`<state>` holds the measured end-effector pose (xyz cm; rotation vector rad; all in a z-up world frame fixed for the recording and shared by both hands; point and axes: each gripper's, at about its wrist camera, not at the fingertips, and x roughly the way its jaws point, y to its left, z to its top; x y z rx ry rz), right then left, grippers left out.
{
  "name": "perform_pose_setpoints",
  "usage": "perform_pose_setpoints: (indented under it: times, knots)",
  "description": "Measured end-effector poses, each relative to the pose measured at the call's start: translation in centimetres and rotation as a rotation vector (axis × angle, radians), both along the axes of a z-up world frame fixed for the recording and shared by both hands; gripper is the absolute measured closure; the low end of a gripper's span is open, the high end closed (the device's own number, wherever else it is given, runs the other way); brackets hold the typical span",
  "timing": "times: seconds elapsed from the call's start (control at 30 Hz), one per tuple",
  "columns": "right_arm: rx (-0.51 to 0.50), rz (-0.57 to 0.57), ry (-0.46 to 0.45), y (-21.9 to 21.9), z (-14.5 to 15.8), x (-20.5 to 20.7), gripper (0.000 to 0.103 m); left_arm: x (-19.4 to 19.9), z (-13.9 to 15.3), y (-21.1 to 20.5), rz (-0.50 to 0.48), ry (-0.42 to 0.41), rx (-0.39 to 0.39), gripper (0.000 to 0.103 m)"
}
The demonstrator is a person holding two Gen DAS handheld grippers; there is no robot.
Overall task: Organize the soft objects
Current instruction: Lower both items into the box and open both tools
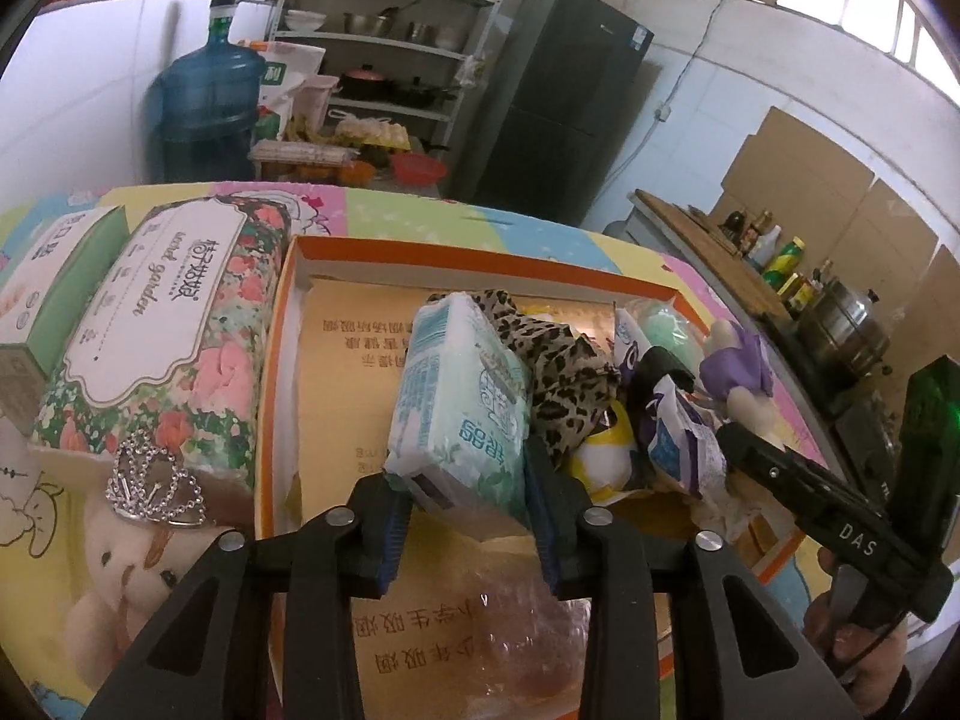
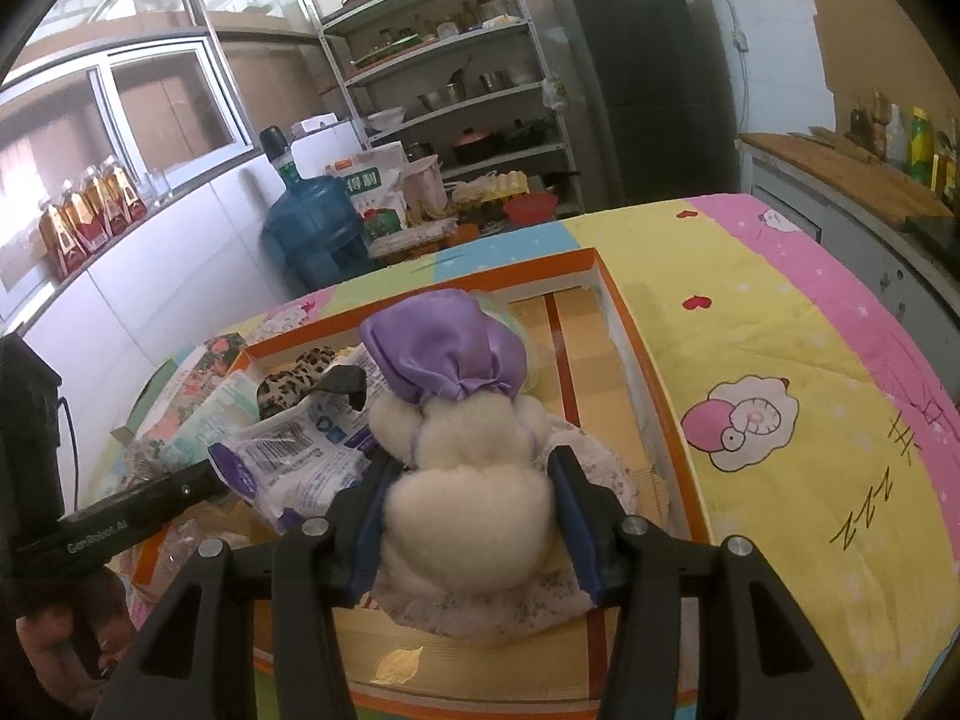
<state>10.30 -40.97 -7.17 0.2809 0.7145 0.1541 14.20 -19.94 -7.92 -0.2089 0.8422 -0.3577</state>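
Observation:
An orange-rimmed cardboard box point(image 1: 420, 252) lies on the bed sheet. My left gripper point(image 1: 468, 516) is shut on a pale green tissue pack point(image 1: 462, 408) and holds it over the box. My right gripper point(image 2: 474, 516) is shut on a white plush doll with a purple cap point(image 2: 462, 420), held over the box's right part point(image 2: 660, 396); the doll also shows in the left wrist view point(image 1: 741, 372). A leopard-print cloth point(image 1: 558, 372), a purple-white packet point(image 1: 678, 432) and a yellow-white soft item point(image 1: 603, 456) lie in the box.
A floral tissue pack point(image 1: 162, 324) and a green box point(image 1: 42, 294) lie left of the box. A white plush bear with a tiara point(image 1: 138, 546) lies at the near left. A water jug point(image 1: 204, 96), shelves point(image 1: 384, 42) and a fridge point(image 1: 558, 96) stand behind.

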Motion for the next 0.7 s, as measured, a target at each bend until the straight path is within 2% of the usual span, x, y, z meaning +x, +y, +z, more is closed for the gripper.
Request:
perform_pose_setpoints:
  times: [0.07, 0.33, 0.7]
  knots:
    - [-0.005, 0.001, 0.0, 0.1, 0.0, 0.1, 0.05, 0.1, -0.2, 0.0, -0.003, 0.012, 0.002, 0.06]
    - [-0.019, -0.011, -0.004, 0.2, 0.3, -0.2, 0.038, -0.4, 0.0, 0.1, -0.008, -0.011, 0.033, 0.059]
    - [-0.019, -0.029, -0.043, 0.2, 1.6, -1.4, 0.037, -2.4, 2.0, 1.3, 0.012, -0.1, 0.072, 0.058]
